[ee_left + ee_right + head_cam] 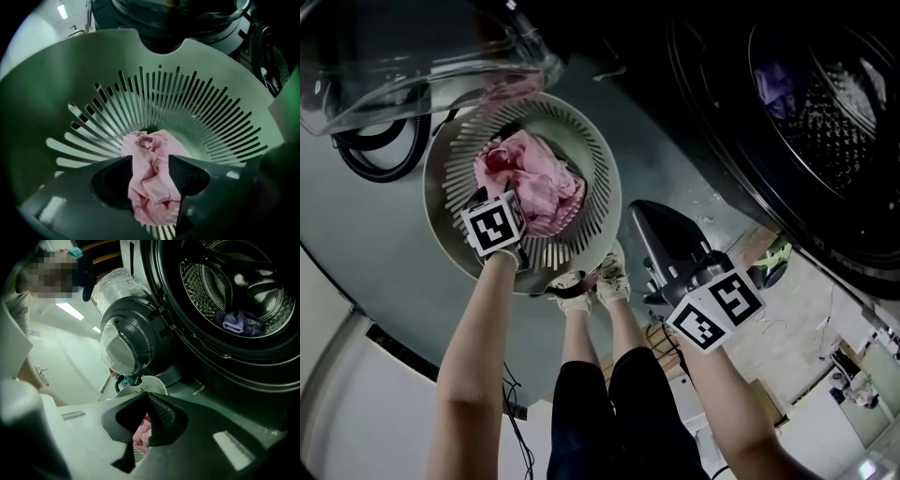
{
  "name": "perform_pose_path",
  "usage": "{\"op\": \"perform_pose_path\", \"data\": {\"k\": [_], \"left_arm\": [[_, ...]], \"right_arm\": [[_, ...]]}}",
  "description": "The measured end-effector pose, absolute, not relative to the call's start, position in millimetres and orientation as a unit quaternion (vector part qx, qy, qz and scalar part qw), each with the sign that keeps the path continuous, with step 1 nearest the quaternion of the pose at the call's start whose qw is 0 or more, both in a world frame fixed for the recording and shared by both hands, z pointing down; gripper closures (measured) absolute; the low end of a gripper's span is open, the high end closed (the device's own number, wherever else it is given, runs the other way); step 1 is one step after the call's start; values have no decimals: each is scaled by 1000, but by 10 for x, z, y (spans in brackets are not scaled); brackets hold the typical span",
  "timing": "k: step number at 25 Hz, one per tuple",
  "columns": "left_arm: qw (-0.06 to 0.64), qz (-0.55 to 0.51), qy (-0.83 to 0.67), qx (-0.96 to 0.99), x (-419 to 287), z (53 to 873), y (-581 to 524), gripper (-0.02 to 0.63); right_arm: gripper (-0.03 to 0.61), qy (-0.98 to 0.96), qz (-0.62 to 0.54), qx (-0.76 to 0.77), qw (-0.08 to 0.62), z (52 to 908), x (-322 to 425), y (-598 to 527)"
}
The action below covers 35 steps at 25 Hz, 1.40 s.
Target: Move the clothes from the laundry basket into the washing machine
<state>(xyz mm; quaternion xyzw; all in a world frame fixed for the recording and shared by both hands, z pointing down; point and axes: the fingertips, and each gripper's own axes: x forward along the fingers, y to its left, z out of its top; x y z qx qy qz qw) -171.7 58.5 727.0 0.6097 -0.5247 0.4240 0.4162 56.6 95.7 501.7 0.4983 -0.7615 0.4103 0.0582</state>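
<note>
Half-open left gripper (pixel 151 161) on pink cloth (pixel 150 192)

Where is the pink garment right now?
The pink garment lies in the laundry basket at the head view's left, pinched by the left gripper.

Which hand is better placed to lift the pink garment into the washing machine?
Left. The left gripper is down in the laundry basket with its jaws closed on the pink garment. The right gripper hangs outside the basket, near the washing machine, jaws together and empty.
</note>
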Motion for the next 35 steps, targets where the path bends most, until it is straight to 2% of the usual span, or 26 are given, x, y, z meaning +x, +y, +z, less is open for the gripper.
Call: {"op": "perform_pose_path", "data": {"k": [6,7,8,9,10,14,18,20,25,28,29,32,35], "left_arm": [[416,459,-508,599,-1819,7600,575,391],[415,464,-507,596,-1851,7623,557,417],[416,468,-509,591,-1887,7633,540,479],[418,470,-512,584,-1918,7634,537,586],[424,469,-515,579,-1936,7627,546,607],[454,426,-504,599,-1810,7446,586,607],[467,372,-480,643,-1532,6929,698,607],[454,361,-463,670,-1413,6581,742,607],[399,322,-410,754,-1110,5528,764,607],[376,289,-384,792,-979,4865,765,607],[369,280,-376,802,-947,4658,763,606],[347,261,-353,829,-860,4097,730,607],[329,241,-328,852,-763,3600,701,606]], "right_arm": [[549,-764,410,497,28,5057,631,1035],[549,-764,410,497,27,5064,631,1039],[549,-765,410,495,26,5067,631,1041],[549,-766,411,493,25,5066,630,1046],[549,-767,412,492,26,5062,629,1054],[549,-766,404,497,52,5045,618,1057],[549,-763,397,506,74,4898,607,1003],[549,-765,391,504,86,4790,555,959],[549,-802,324,470,178,4469,257,933],[548,-818,302,444,205,4264,82,962],[535,-824,299,432,209,4199,24,971],[370,-846,283,394,222,4023,-145,954],[279,-865,253,360,241,3846,-275,901]]}}
